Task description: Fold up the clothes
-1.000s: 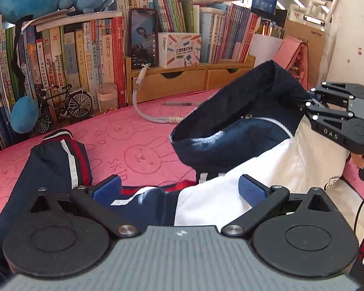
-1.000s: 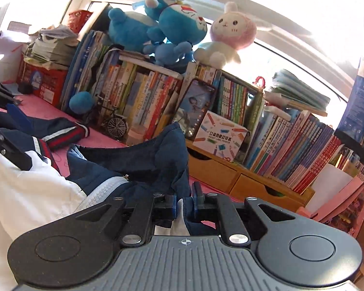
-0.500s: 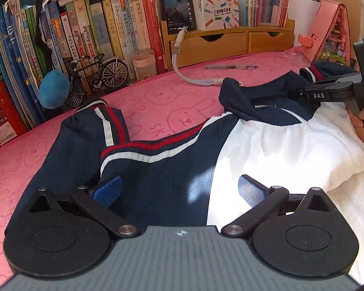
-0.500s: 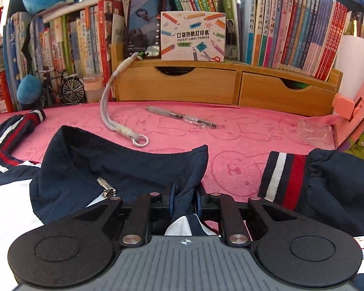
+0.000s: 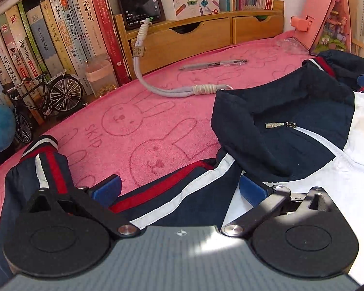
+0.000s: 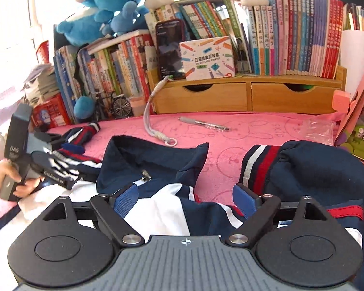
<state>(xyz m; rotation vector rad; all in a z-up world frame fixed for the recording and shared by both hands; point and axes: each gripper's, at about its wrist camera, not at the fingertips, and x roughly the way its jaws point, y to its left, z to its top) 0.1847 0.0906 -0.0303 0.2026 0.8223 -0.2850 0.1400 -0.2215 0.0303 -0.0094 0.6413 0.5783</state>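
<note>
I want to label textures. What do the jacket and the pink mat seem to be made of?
Jacket: probably thin woven synthetic, smooth and matte; it creases crisply, with a metal zip pull. Pink mat: likely terry-like cloth, fuzzy; rabbit outlines look pressed into the pile.

A navy and white zip-up track jacket (image 5: pixel 303 145) with red and white stripes lies spread flat on the pink rabbit-print worktop (image 5: pixel 138 121). Its navy collar stands slightly raised and open, the metal zipper pull (image 5: pixel 273 125) resting at the neck. One striped cuff (image 5: pixel 42 145) lies out to the left, the other sleeve (image 6: pixel 303 167) bunched at the right with its striped cuff facing the collar.
</note>
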